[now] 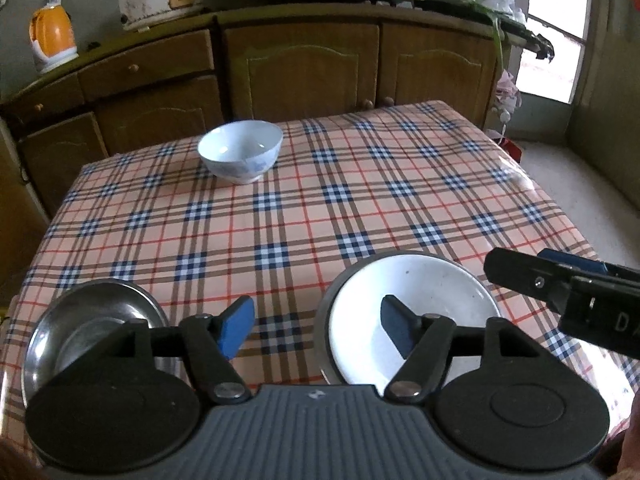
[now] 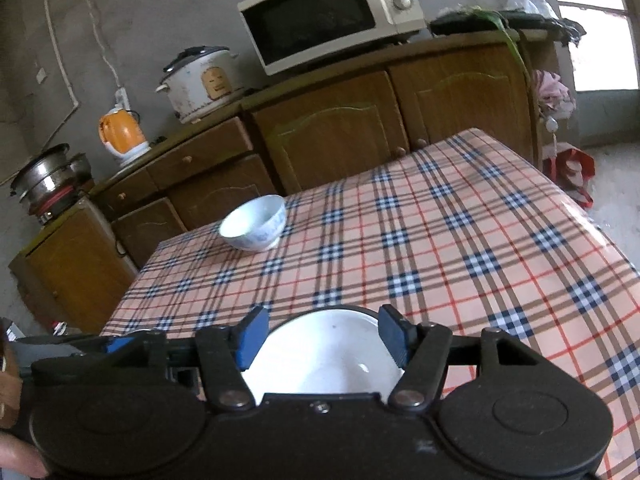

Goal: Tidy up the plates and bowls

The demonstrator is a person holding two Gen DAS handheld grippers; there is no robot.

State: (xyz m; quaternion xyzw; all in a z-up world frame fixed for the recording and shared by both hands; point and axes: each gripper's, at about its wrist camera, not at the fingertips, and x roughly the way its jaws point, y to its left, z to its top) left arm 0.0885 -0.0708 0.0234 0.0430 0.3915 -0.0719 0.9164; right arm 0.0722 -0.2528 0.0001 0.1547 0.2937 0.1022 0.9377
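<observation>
A: Poses?
B: Left gripper (image 1: 318, 326) hovers over the near table edge, blue pads apart, gripping nothing. Right gripper (image 2: 320, 336) tilts above the white plate (image 2: 324, 356), jaws spread wide, not touching it that I can tell.

A: Room?
B: Checked tablecloth (image 1: 360, 200) is bare through the middle and right. Blue-white bowl (image 1: 240, 151) sits far left near the far edge. Steel bowl (image 1: 80, 328) is at the near left, white plate at the near right, well apart.

A: Materials?
B: Glossy ceramic bowl, round; shiny metal bowl; plate is smooth with a dark rim; cloth looks like slick plastic.
</observation>
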